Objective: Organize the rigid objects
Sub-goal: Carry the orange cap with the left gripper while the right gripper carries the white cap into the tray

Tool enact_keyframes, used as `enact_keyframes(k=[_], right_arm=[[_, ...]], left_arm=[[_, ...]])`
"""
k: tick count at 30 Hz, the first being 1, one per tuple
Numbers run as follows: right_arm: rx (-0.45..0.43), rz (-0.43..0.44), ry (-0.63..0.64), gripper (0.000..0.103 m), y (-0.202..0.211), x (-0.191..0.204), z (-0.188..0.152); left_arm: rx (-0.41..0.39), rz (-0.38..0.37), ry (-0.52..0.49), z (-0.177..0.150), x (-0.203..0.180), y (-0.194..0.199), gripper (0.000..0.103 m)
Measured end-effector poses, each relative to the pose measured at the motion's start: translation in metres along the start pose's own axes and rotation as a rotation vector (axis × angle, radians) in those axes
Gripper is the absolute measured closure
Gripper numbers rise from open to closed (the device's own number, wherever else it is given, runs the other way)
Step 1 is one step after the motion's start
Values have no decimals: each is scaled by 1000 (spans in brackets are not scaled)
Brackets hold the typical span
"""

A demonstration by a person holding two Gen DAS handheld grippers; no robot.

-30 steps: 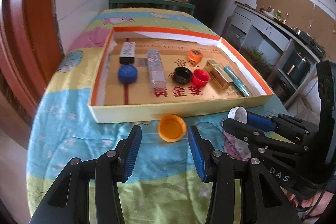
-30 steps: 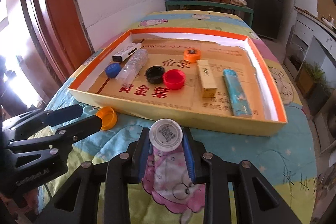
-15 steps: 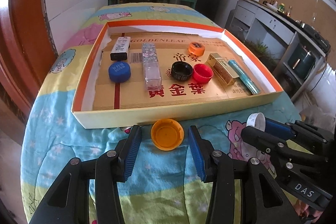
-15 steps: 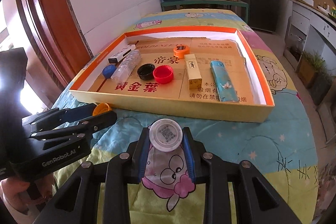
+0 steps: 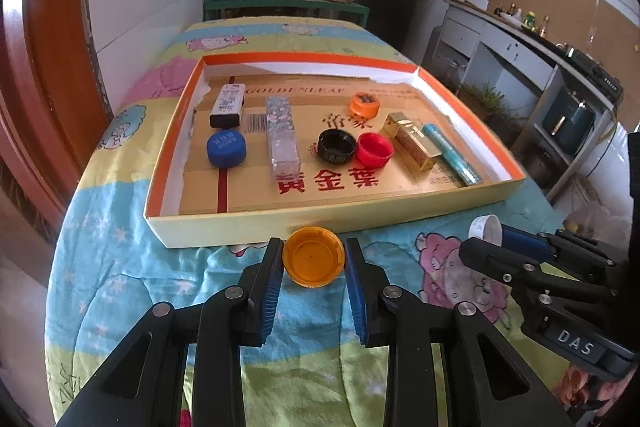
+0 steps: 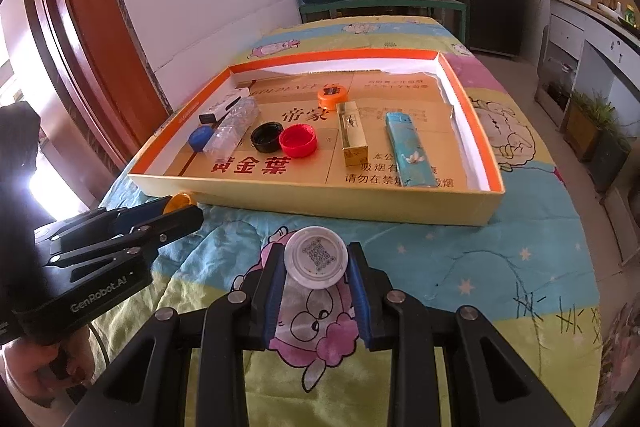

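Left wrist view: the left gripper [image 5: 313, 261], jaws just closing, clamps a round orange plastic cap [image 5: 313, 261] beside the shallow cardboard tray [image 5: 328, 219]. The right gripper [image 6: 315, 267] grips a white round plastic cap [image 6: 316, 259]. Both should clear the tray's wall before release.

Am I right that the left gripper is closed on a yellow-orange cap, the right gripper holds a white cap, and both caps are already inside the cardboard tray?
Not quite. The left gripper has just closed on the yellow-orange cap and the right gripper holds the white cap, but both caps are outside the cardboard tray, in front of its near wall. Both wrist views show this.
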State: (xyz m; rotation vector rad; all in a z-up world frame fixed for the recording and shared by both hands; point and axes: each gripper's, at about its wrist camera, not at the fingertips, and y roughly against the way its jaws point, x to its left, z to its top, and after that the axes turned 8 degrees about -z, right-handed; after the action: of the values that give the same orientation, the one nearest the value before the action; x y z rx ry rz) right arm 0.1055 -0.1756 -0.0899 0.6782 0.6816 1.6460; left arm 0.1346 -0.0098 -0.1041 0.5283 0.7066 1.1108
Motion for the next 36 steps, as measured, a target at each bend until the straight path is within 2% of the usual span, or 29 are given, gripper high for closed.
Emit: enact_keyframes(k=[7, 21, 27, 32, 36], right_arm=[[-39, -11, 12, 72, 12, -2, 13], [-121, -44, 65, 72, 31, -18, 67], [-133, -56, 97, 72, 25, -25, 98], [-117, -49, 108, 72, 6, -36, 120], [-97, -50, 123, 72, -11, -40, 136]], left_arm=[[-35, -33, -34, 15, -11, 18, 72], [-136, 17, -130, 83, -31, 37, 72], [-133, 11, -154, 118, -33, 26, 72], [-110, -24, -117, 142, -24, 9, 72], [-86, -7, -106, 157, -18, -11, 72]])
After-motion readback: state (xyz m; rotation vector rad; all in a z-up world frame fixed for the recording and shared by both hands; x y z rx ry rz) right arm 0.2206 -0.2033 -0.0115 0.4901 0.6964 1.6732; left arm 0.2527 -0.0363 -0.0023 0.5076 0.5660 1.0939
